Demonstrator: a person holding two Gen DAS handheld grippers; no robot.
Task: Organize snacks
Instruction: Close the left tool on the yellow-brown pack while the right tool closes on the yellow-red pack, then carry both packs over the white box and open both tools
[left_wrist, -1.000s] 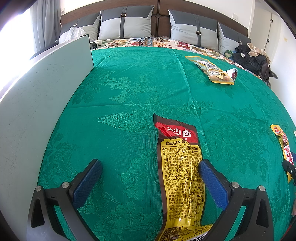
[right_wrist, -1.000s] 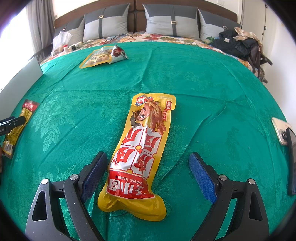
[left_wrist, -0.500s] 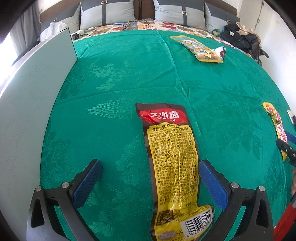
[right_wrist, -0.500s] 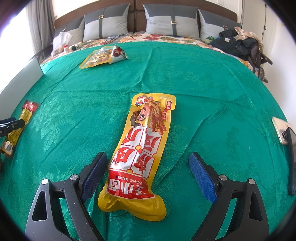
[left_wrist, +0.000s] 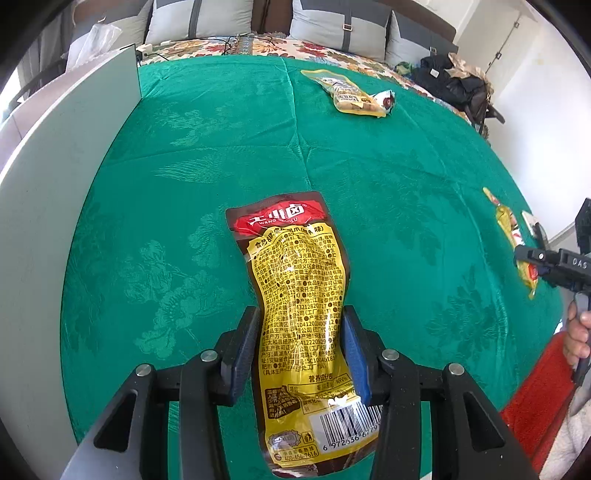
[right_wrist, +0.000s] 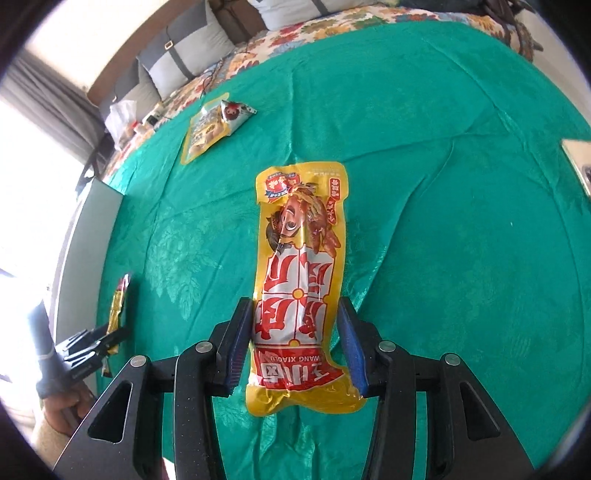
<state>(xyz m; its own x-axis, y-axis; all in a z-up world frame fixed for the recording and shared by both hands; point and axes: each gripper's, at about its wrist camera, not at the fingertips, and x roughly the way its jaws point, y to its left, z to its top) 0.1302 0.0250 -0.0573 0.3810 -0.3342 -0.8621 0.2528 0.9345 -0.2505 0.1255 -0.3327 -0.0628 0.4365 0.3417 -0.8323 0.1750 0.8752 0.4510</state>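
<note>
I had both tools clamped — each had just been closing on its own packet, and the pads now pressed the sides. The left tool (left_wrist: 300, 349) gripped the yellow-and-brown snack pouch (left_wrist: 295, 295) across its lower half, printed back up, barcode end nearest the camera and the red-banded top reaching out over the green bedspread (left_wrist: 369, 166). The right tool (right_wrist: 295, 343) gripped the yellow-and-red snack pouch (right_wrist: 301, 266) just above its bottom seal, cartoon face toward the far end.

My worry was the grip itself. Both pouches were pinched edge to edge and had bowed between the pads, so I judged the slick film could buckle further and squirt out, most likely on a quick swing. Each was held near one end with the long part cantilevered forward, and that weight could make it droop, pivot in the pads, or drag on the bedspread and snag a fold.

The two tools were near each other — the right one showed at the edge of the left view, holding its pouch — so bringing the pouches together risked a knock. The far pair of snack packets (left_wrist: 354, 98) lay near the pillows (left_wrist: 343, 29), well apart, not in danger. I couldn't see any bin or tray to aim for.
</note>
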